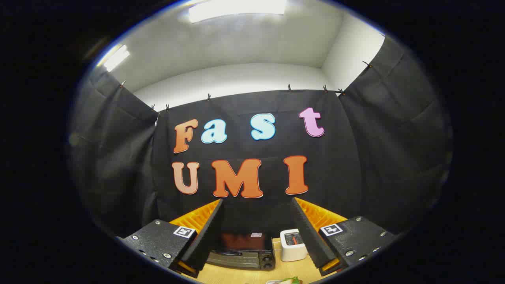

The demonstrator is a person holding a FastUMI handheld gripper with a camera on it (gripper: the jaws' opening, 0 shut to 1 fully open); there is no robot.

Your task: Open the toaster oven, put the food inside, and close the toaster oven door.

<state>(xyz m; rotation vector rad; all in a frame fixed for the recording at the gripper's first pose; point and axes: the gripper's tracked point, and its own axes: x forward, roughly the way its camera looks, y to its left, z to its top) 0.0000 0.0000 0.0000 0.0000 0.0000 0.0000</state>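
Gripper view: black boxy toaster oven [241,254] with door closed sits on light wooden table [252,275], ahead between the 2 fingers. Gripper [257,221] spread wide, holding nothing. White small box appliance [292,245] just right of oven.

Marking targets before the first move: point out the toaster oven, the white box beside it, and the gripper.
toaster oven [241,252], gripper view, its door
white box [292,245], gripper view, its top
gripper [256,228], gripper view, gap between the open fingers
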